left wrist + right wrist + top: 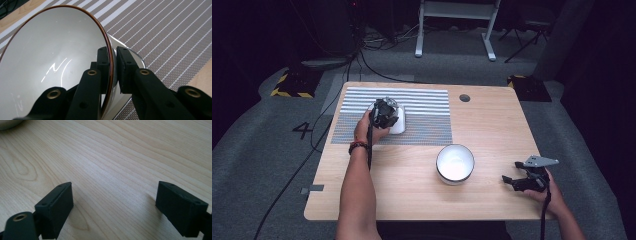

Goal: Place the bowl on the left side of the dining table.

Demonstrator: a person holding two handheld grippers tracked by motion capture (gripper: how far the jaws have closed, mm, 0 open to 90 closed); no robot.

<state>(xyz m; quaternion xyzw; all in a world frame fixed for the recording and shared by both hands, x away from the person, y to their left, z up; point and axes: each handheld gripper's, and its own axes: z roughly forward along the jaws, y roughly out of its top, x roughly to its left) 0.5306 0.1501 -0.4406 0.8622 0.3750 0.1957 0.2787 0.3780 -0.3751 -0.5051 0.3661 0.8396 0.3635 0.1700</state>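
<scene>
Bare table (492,125) right of bowl (455,163)

A white bowl (50,62) with a thin brown rim, glossy inside, sits tilted on the striped mat (427,107) near the table's (492,130) far left corner.

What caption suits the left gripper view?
Left gripper fingers pinch the white bowl's brown-edged rim above the striped mat.

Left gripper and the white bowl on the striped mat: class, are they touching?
Touching. The left gripper view shows the left gripper with its jaws closed on the rim of the white bowl, one inside, one outside.
</scene>
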